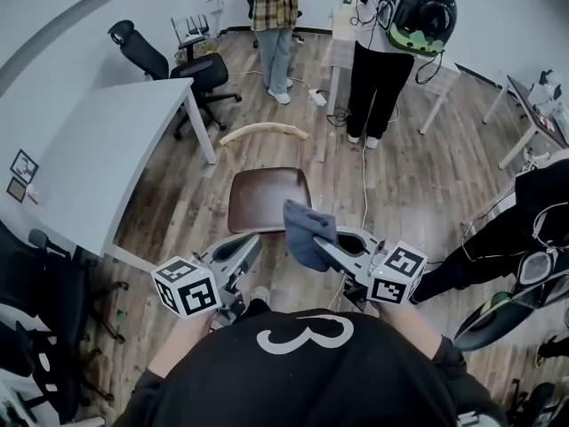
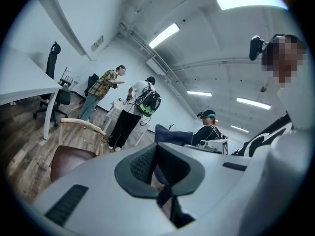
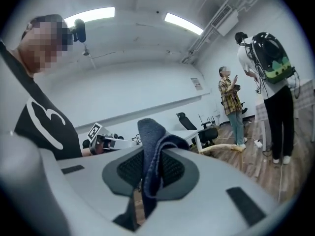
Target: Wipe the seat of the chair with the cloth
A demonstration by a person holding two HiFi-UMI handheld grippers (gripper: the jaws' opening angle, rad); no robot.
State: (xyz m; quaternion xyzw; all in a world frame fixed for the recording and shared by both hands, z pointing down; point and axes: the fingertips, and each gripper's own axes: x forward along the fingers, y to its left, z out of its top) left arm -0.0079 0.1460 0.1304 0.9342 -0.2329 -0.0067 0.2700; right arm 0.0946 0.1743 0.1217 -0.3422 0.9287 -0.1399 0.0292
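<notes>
The chair stands just ahead of me, with a brown seat (image 1: 265, 198) and a curved pale wooden backrest (image 1: 264, 132). My right gripper (image 1: 320, 244) is shut on a blue-grey cloth (image 1: 307, 228), held in the air over the seat's near right corner. In the right gripper view the cloth (image 3: 151, 146) sticks up and hangs down between the pads of that gripper (image 3: 147, 173). My left gripper (image 1: 253, 242) hovers at the seat's near edge, shut and holding nothing. The left gripper view shows the seat (image 2: 69, 161) low on the left and the cloth (image 2: 172, 134) past the left gripper (image 2: 158, 154).
A white table (image 1: 98, 149) stands left of the chair, with black office chairs (image 1: 196, 69) behind it. Two people stand beyond the chair (image 1: 276, 25) (image 1: 382, 60). Another person (image 1: 524, 229) is at the right, and a cable (image 1: 363, 185) runs over the wooden floor.
</notes>
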